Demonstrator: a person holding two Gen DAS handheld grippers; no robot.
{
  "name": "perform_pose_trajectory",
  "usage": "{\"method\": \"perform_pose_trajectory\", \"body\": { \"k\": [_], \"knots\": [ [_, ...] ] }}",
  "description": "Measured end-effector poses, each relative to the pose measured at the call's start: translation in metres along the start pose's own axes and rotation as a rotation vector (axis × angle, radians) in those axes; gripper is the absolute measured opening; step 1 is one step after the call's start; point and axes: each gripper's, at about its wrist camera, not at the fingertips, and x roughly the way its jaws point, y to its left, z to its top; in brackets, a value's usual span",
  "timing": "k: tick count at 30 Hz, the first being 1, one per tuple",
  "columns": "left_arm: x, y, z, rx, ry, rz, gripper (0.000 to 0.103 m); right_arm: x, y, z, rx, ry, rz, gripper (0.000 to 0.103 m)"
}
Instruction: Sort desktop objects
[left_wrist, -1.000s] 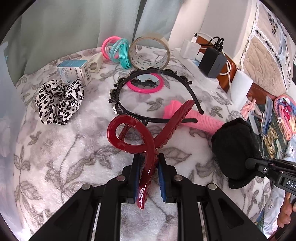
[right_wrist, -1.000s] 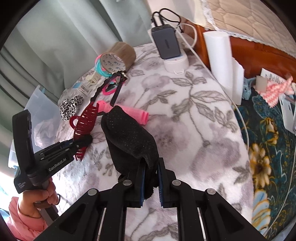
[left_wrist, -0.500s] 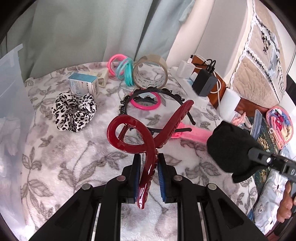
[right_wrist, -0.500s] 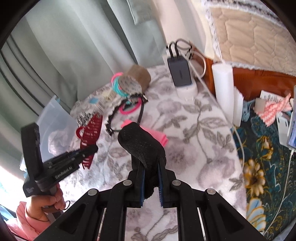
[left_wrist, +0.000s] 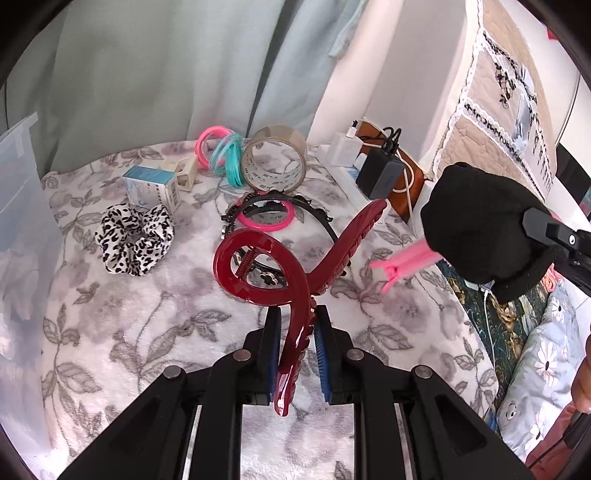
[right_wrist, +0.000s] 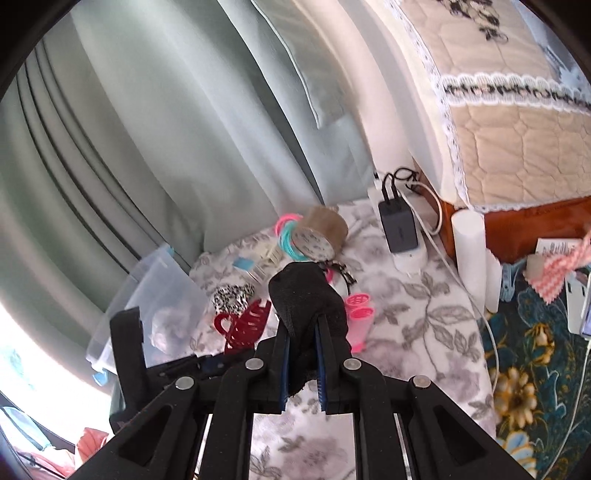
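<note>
While two grippers each hold one item (red claw clip (left_wrist: 280, 266), black sock (right_wrist: 306, 302)).

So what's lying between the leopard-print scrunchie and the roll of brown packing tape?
In the left wrist view, a small blue-and-white box lies between the scrunchie and the tape.

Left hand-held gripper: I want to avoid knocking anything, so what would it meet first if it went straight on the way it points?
Shut on the dark red claw clip, the left hand-held gripper points at the black headband around a pink ring. Likely that first, though depth is unclear.
</note>
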Motion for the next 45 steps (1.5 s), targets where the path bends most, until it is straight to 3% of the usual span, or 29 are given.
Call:
{"method": "perform_pose_trajectory", "body": {
  "k": [9, 10, 12, 14, 16, 24, 31, 38, 45],
  "knots": [
    [-0.026, 0.008, 0.005, -0.032, -0.067, -0.001, 0.018, -0.014, 0.027, 0.021, -0.051, -0.089, 0.109, 0.012],
    [-0.027, 0.009, 0.005, -0.036, -0.07, -0.001, 0.018, -0.01, 0.031, 0.018, -0.071, -0.079, 0.101, 0.012],
    [-0.03, 0.012, 0.005, -0.045, -0.077, 0.001, 0.018, 0.019, 0.029, 0.005, -0.066, 0.024, 0.069, 0.012],
    [-0.031, 0.015, 0.003, -0.053, -0.078, 0.006, 0.018, 0.046, 0.02, -0.009, -0.012, 0.121, 0.063, 0.012],
    [-0.034, 0.019, 0.001, -0.058, -0.078, 0.012, 0.018, 0.059, 0.015, -0.018, 0.019, 0.162, 0.067, 0.012],
    [-0.032, 0.019, -0.001, -0.056, -0.069, 0.003, 0.018, 0.039, 0.02, -0.017, -0.035, 0.127, 0.03, 0.012],
    [-0.011, -0.003, -0.005, 0.006, 0.002, -0.025, 0.018, 0.042, -0.004, -0.037, 0.003, 0.206, -0.032, 0.012],
    [0.025, -0.037, -0.005, 0.117, 0.106, -0.06, 0.018, 0.034, -0.013, -0.044, 0.0, 0.212, -0.034, 0.012],
    [0.066, -0.069, -0.009, 0.261, 0.216, -0.009, 0.018, 0.036, -0.027, -0.05, 0.035, 0.233, -0.039, 0.012]
  ]
}}
